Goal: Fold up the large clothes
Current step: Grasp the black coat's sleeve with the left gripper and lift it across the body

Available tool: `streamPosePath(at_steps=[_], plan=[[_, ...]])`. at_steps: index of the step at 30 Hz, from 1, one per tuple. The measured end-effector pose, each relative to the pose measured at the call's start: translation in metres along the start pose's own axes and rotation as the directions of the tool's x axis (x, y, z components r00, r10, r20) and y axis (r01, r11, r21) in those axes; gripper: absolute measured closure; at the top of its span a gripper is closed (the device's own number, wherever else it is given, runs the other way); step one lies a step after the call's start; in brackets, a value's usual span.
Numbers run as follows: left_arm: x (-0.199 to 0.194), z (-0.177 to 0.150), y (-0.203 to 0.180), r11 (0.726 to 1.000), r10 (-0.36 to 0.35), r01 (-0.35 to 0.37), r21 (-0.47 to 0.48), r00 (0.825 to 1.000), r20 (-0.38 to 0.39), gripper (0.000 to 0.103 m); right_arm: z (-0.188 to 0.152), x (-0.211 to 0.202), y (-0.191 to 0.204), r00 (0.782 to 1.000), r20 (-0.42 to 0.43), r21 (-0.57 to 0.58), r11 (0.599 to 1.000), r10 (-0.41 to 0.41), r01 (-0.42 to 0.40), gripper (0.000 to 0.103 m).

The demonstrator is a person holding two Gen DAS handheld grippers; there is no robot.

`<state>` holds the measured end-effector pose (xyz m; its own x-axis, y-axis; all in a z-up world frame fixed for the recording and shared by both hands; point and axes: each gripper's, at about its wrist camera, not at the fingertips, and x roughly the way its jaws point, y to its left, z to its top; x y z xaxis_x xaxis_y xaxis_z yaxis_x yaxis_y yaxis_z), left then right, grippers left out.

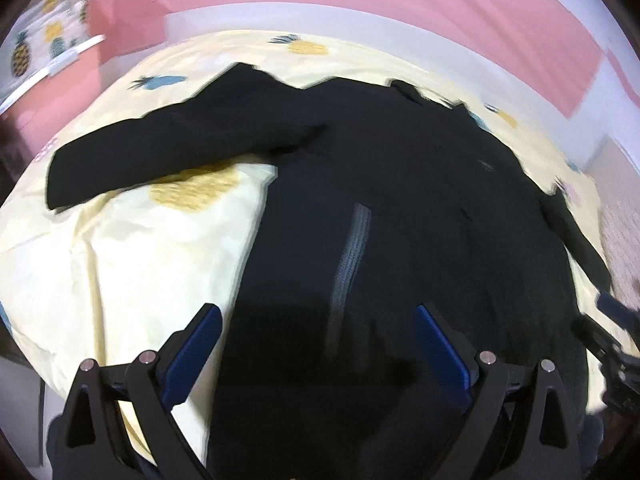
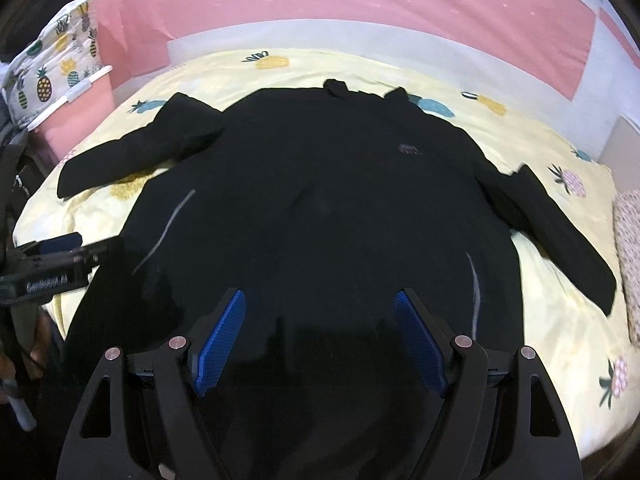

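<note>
A large black jacket (image 2: 320,200) lies spread flat on a bed, collar at the far side, both sleeves stretched out; its left sleeve (image 2: 132,148) and right sleeve (image 2: 560,240) rest on the sheet. It has grey pocket zippers (image 1: 352,248). The jacket also fills the left wrist view (image 1: 400,200). My left gripper (image 1: 318,312) is open above the jacket's lower left hem, holding nothing; it also shows in the right wrist view (image 2: 56,248). My right gripper (image 2: 320,300) is open above the middle of the hem, empty; it also shows in the left wrist view (image 1: 616,320).
The bed has a pale yellow pineapple-print sheet (image 2: 540,144). A pink wall (image 2: 320,0) runs behind it. A pineapple-print fabric bin (image 2: 52,64) stands at the far left. A patterned pillow (image 2: 628,248) lies at the bed's right edge.
</note>
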<state>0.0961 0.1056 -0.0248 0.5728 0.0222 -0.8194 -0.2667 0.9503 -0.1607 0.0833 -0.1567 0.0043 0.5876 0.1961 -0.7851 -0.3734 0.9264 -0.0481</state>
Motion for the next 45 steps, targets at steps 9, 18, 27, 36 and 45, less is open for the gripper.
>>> streamPosePath(at_steps=[9,18,27,36,45], plan=[[0.041,0.046,0.071,0.99,0.045,-0.042,-0.132,0.999,0.021,0.014,0.029,0.041,0.009,1.0,-0.019,-0.026,0.999,0.024,-0.025,0.026],[0.086,0.077,0.156,0.935,0.109,-0.093,-0.343,0.994,0.028,0.014,0.056,0.08,0.01,0.996,-0.047,-0.014,0.997,0.071,-0.072,0.026],[0.12,0.088,0.201,0.873,0.147,-0.105,-0.475,0.988,0.053,0.036,0.062,0.106,0.021,0.993,-0.092,-0.07,0.994,0.079,-0.085,0.026],[0.118,0.106,0.179,0.892,0.237,-0.189,-0.41,0.969,0.069,0.089,0.058,0.109,0.01,0.992,-0.101,-0.052,0.995,0.076,-0.082,0.026],[0.051,0.139,0.131,0.955,0.229,-0.17,-0.242,0.944,0.239,0.094,0.052,0.1,-0.012,0.994,-0.077,0.002,0.997,0.072,-0.072,0.026]])
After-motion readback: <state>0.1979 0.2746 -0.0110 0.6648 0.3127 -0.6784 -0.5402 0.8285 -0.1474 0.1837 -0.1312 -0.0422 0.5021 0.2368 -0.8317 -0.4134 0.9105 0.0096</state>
